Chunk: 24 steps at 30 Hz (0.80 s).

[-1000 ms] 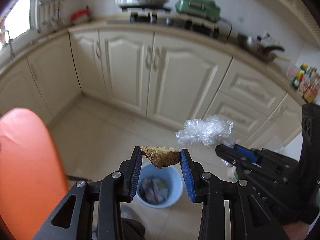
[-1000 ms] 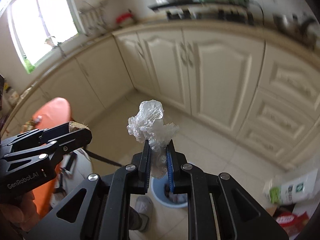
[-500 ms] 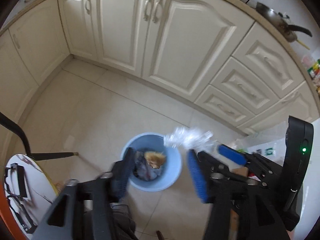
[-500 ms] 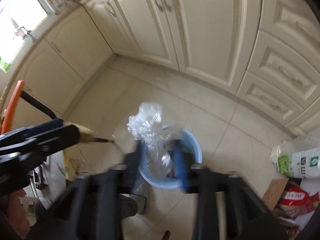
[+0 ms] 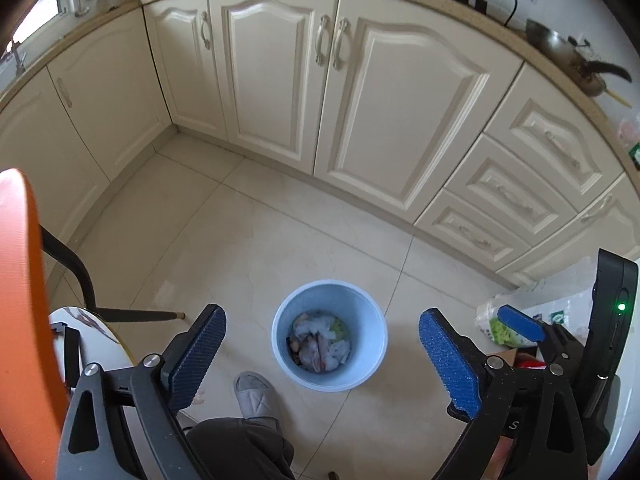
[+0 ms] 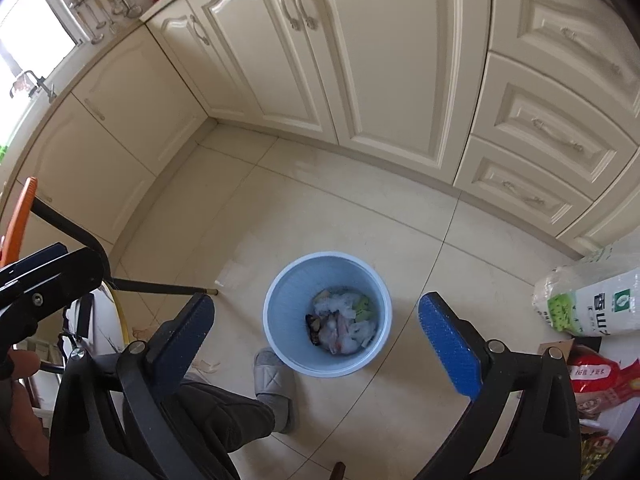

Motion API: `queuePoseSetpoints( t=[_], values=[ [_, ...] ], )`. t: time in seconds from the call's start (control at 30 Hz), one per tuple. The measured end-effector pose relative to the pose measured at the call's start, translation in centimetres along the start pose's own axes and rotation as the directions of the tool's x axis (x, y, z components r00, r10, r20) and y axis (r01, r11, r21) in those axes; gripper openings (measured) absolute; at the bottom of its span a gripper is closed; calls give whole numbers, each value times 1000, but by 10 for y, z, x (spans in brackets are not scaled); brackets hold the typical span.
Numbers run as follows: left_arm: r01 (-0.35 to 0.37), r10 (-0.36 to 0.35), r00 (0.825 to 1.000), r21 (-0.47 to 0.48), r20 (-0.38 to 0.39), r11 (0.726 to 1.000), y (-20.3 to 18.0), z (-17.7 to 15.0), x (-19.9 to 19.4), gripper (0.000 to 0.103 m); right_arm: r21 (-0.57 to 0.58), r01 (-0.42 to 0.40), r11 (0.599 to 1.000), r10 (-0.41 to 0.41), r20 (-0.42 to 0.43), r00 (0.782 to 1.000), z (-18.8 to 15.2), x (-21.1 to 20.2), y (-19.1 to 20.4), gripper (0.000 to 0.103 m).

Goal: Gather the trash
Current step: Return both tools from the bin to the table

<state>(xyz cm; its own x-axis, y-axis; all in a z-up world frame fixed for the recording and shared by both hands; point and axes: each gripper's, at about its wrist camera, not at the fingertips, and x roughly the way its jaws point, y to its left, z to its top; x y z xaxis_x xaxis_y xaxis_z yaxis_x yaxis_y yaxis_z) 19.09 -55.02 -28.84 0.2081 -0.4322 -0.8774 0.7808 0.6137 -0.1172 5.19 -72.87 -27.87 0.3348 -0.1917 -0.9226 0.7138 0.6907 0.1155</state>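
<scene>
A light blue bin [image 5: 276,332] stands on the tiled floor and holds crumpled trash [image 5: 320,346]. My left gripper [image 5: 324,354] points down over it. Its jaws are opening wide and nothing is between them. In the right wrist view the same bin [image 6: 267,308] with its trash [image 6: 344,326] lies below my right gripper [image 6: 316,340], whose jaws are also opening and hold nothing. The right gripper's blue fingertip [image 5: 520,324] shows at the right of the left wrist view. The left gripper's dark body [image 6: 48,276] shows at the left of the right wrist view.
A person's grey slipper [image 6: 274,380] and trouser leg stand just in front of the bin. An orange chair [image 5: 24,300] with black legs and a round white table [image 5: 96,332] are on the left. Bagged goods [image 6: 592,304] lie on the right. Cream cabinets [image 5: 352,92] line the back.
Both grippers tipped down toward the bin and opened. The brown scrap left the left gripper and the clear plastic wad left the right gripper; neither is between the jaws now.
</scene>
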Motion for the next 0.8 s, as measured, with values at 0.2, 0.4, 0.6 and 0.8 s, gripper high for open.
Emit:
queuePoseSetpoints(
  t=[0.2,0.4,0.6,0.8],
  values=[
    [17,-14,995,-21,98,1000,11,-21,-65,96,-29,-5,1000,7,70,997,10,-40,23,103],
    [30,-17,975,-58,222,998,38,-55,-146,97,-78,-26,997,38,150,988,20,-85,56,103],
    [9,37,933,-127,358,992,78,-106,-234,101,-149,-64,987,97,224,970,23,-127,105,103],
    [-43,130,883,-199,451,979,100,-168,-305,101,-249,-117,961,187,279,942,17,-167,169,103]
  ],
)
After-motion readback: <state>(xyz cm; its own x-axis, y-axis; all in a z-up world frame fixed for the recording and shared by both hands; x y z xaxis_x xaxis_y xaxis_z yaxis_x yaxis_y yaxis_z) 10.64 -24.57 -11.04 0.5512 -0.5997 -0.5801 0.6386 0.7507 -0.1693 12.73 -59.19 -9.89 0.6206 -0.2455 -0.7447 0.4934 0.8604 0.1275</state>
